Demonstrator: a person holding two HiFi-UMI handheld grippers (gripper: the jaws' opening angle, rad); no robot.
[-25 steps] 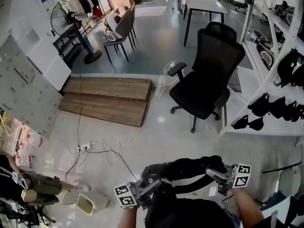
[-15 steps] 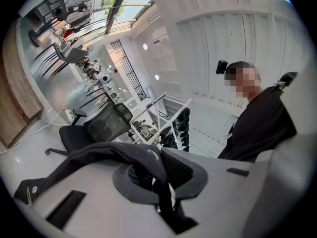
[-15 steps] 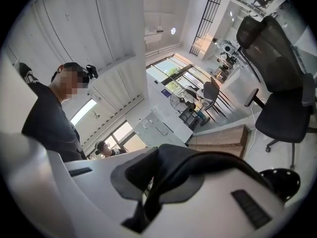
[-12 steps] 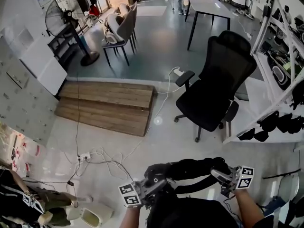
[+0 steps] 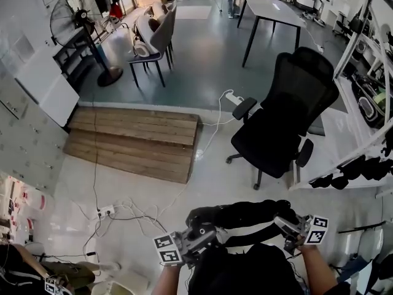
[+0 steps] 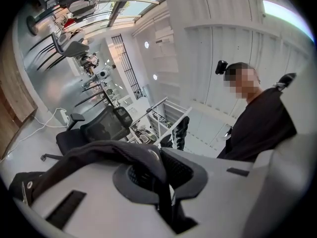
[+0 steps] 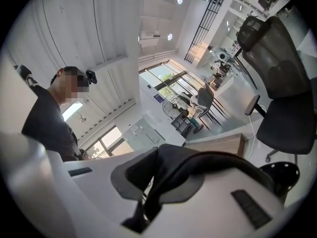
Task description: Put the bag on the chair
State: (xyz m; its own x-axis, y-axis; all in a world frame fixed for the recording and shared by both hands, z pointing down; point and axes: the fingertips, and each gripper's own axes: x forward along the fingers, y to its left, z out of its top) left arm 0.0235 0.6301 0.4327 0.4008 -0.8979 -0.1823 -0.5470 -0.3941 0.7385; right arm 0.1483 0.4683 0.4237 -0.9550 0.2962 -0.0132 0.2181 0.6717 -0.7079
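Note:
The black bag (image 5: 242, 216) hangs low in front of me in the head view, stretched between both grippers by its straps. My left gripper (image 5: 198, 241) is shut on one bag strap (image 6: 101, 154), which runs across its jaws in the left gripper view. My right gripper (image 5: 290, 229) is shut on the other strap (image 7: 200, 163). The black office chair (image 5: 281, 120) stands on the floor ahead and a little to the right, facing left, its seat bare. This chair also shows in the left gripper view (image 6: 96, 128) and the right gripper view (image 7: 280, 81).
A low wooden platform (image 5: 132, 140) lies on the floor ahead to the left, with cables and a power strip (image 5: 104, 212) in front of it. White shelving (image 5: 368, 134) with dark gear stands right of the chair. A table (image 5: 270, 8), a fan (image 5: 77, 23) and a grey chair (image 5: 153, 32) stand farther back.
The head view has shifted: the office chair and platform sit lower and further right in the frame. Both grippers keep their hold on the bag straps.

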